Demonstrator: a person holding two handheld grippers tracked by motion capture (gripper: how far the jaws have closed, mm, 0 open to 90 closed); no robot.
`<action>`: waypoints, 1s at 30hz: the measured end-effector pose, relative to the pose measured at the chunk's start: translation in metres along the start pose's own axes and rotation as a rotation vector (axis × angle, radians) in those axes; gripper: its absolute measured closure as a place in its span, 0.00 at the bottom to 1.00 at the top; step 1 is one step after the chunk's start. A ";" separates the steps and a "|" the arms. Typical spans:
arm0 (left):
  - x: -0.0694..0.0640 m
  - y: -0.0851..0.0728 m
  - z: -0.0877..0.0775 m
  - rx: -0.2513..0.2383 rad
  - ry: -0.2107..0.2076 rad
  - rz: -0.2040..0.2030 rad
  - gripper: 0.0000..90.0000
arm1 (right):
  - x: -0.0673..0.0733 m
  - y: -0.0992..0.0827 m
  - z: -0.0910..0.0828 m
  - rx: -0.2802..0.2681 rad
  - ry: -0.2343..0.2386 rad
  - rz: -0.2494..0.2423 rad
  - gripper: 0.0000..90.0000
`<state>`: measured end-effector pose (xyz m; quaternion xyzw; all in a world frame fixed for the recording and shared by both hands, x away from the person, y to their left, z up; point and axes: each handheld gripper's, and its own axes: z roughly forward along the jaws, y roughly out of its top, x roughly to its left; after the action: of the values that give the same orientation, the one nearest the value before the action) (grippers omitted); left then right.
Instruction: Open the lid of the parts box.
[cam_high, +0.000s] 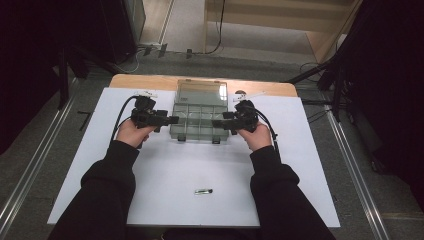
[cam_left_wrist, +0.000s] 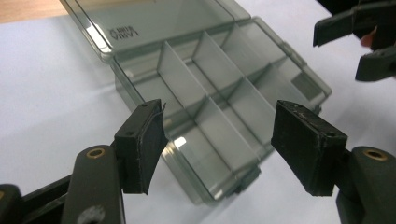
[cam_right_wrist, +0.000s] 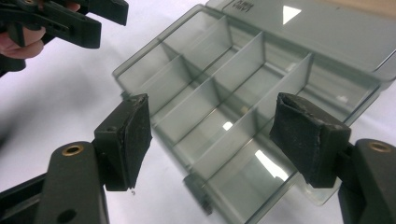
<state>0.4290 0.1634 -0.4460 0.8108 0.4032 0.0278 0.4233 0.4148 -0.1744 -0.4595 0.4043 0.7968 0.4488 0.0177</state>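
Grippers flank the clear compartment box: it lies between the left gripper and right gripper, lid folded back away from both, long side running from one to the other. Both jaw pairs gape empty, equally near.

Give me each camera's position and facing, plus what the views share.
High view: above the person's side of the table, looking forward and down on the white table; shows both sleeved forearms, left gripper, right gripper and the small item lying near the front edge.
Left gripper view: rides the left gripper, looks along its open jaws at the compartment box; right gripper at upper right.
Right gripper view: rides the right gripper, looks along its open jaws at the box; left gripper at upper left.
Shared: all three show the open, empty box and both grippers.
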 end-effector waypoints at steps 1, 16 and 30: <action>0.000 -0.003 -0.001 -0.010 -0.009 -0.003 0.38 | 0.001 -0.002 -0.001 0.003 0.009 0.004 0.32; -0.015 -0.023 -0.008 0.003 -0.058 0.047 0.38 | 0.019 -0.025 -0.015 0.021 0.044 0.004 0.32; -0.032 -0.038 -0.020 -0.011 -0.117 0.075 0.38 | 0.039 -0.041 -0.021 0.055 0.056 -0.033 0.32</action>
<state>0.3754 0.1673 -0.4507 0.8233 0.3468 -0.0017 0.4494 0.3547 -0.1746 -0.4643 0.3790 0.8155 0.4373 -0.0083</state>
